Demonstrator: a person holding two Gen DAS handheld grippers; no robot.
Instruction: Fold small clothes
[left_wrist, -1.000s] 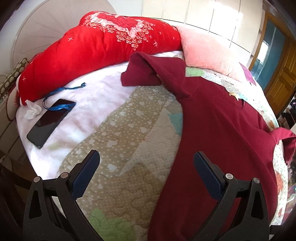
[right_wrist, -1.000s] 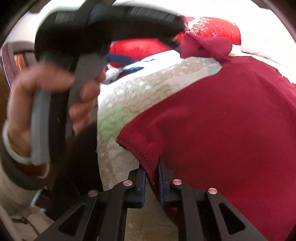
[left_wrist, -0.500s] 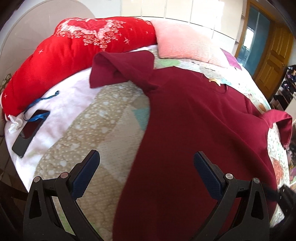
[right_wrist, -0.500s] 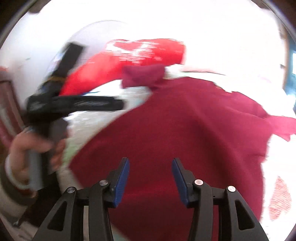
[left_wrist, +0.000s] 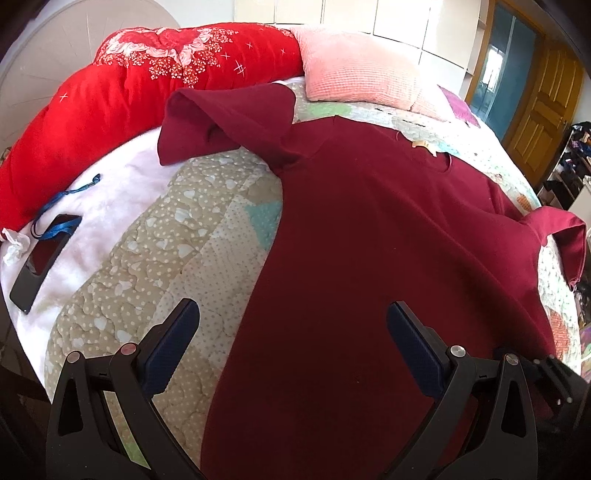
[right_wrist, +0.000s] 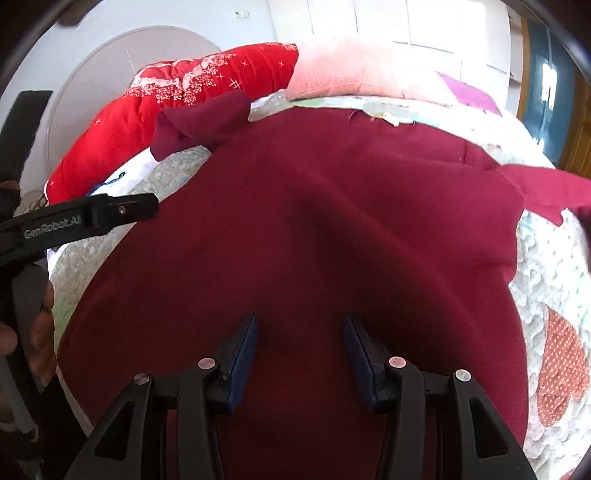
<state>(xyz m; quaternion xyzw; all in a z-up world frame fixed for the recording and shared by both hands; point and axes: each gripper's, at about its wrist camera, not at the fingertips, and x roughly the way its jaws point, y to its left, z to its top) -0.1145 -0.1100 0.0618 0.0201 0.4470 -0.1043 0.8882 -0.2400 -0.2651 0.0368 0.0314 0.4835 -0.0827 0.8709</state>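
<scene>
At nine o'clock in the left wrist view a black smartphone (left_wrist: 43, 263) on a blue lanyard lies on the white fleece blanket (left_wrist: 110, 192), beside a crumpled white tissue (left_wrist: 14, 246), well apart from the work. Toward ten and eleven o'clock a red embroidered quilt roll (left_wrist: 147, 85) runs along the head of the bed, with a pink textured pillow (left_wrist: 362, 74) at twelve. The dark red short-sleeved T-shirt (left_wrist: 369, 240) is spread flat on the patchwork heart-print bedspread (left_wrist: 166, 251), filling the centre out to three o'clock, neck opening at one o'clock. Its sleeve at eleven o'clock is rumpled and doubled on itself, while the sleeve at three o'clock curls up at the cuff. No fold shows in the body, so by my reckoning the laying-out is done and every fold is yet to be made. The left gripper (left_wrist: 291, 345) hovers with fingers wide apart over the shirt's near left edge, holding nothing; the right gripper (right_wrist: 300, 356), fingers apart and empty, hangs above the lower middle of the shirt.
</scene>
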